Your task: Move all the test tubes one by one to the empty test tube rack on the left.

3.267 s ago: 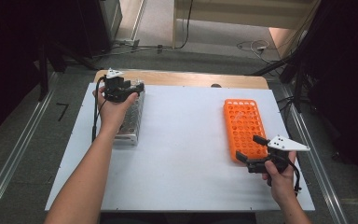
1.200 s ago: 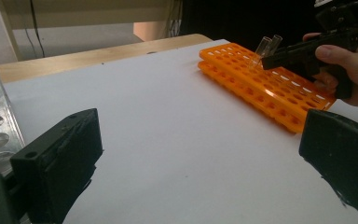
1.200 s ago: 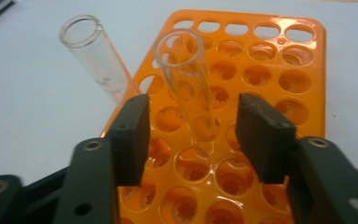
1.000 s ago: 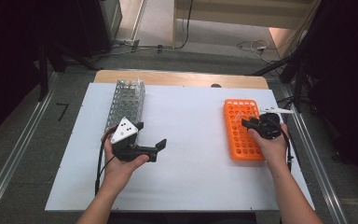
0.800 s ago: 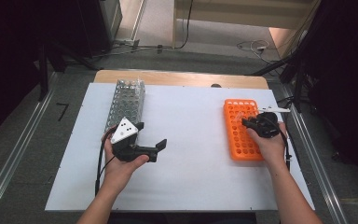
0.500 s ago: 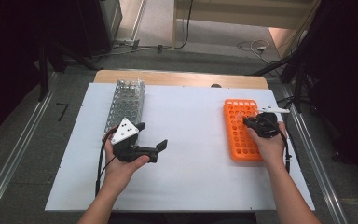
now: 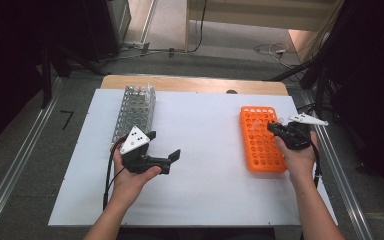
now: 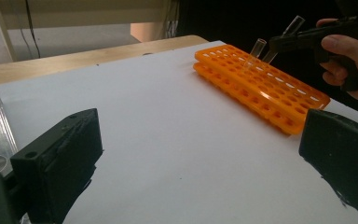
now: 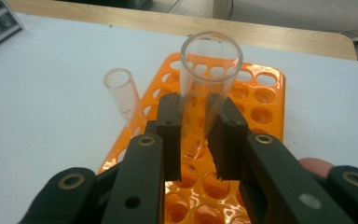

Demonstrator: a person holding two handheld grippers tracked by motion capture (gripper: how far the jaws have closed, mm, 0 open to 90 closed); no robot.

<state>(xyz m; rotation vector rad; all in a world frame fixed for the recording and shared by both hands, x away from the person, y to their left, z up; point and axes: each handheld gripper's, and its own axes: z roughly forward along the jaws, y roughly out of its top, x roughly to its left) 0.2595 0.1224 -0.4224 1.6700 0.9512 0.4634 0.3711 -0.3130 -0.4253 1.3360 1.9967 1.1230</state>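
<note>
Right gripper (image 9: pixel 193 140) fingers clamped on clear test tube (image 9: pixel 205 88), centre frame, above orange rack (image 7: pixel 261 138). Second tube (image 9: pixel 123 95) stands tilted in rack, apparently seated. Left gripper (image 7: pixel 167 159) fingers spread, empty, over white worktop (image 7: pixel 205 190).

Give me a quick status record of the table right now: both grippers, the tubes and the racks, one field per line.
right gripper: shut on a clear test tube, held tilted over the orange rack
second test tube: already standing in the orange rack, leaning, beside the held one
left gripper: open, holds nothing, above the bare white table
metal rack: far left of the table, apart from both grippers
orange rack holes: mostly empty
</note>
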